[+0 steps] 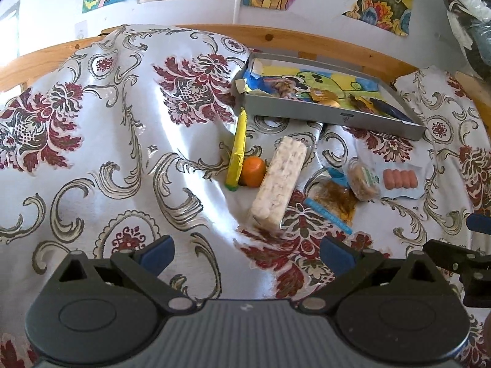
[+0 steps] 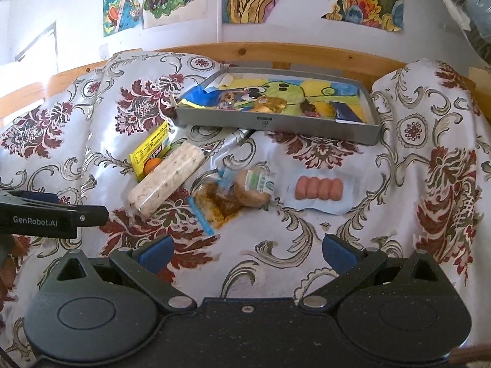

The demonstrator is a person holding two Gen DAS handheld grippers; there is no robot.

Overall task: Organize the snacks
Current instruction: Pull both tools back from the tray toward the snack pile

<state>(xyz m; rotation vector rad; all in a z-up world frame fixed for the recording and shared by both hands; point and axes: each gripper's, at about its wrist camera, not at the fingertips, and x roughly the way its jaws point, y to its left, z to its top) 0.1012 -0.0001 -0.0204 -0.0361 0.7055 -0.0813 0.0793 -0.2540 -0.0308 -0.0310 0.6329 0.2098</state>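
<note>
From the left wrist camera, the grey tray (image 1: 322,113) sits at the far side of the patterned cloth (image 1: 92,153) and already holds a few small wrapped items on its colourful liner, so some sorting looks done. Plenty is left in front of it: the yellow bar (image 1: 237,153), the orange ball (image 1: 252,171) just beside it, the long rice cake pack (image 1: 277,187), the brown snack bag (image 1: 333,199), the round cookie pack (image 1: 363,181) and the sausage pack (image 1: 400,179). The left gripper (image 1: 245,253) hovers low over the cloth, short of the rice cake pack, fingers spread wide and holding nothing. Over to the right wrist camera: same story, tray (image 2: 276,122) partly filled, and the loose pile is all there, with the rice cake pack (image 2: 167,178) leaning on the yellow bar (image 2: 150,150) and the cookie pack (image 2: 253,188) on top of the brown snack bag (image 2: 214,202). The sausage pack (image 2: 319,188) lies apart (nearest this side, a likely first pick). The right gripper (image 2: 245,253) is level above bare cloth, jaws wide apart, empty; the left gripper (image 2: 52,214) pokes in at the left edge.
</note>
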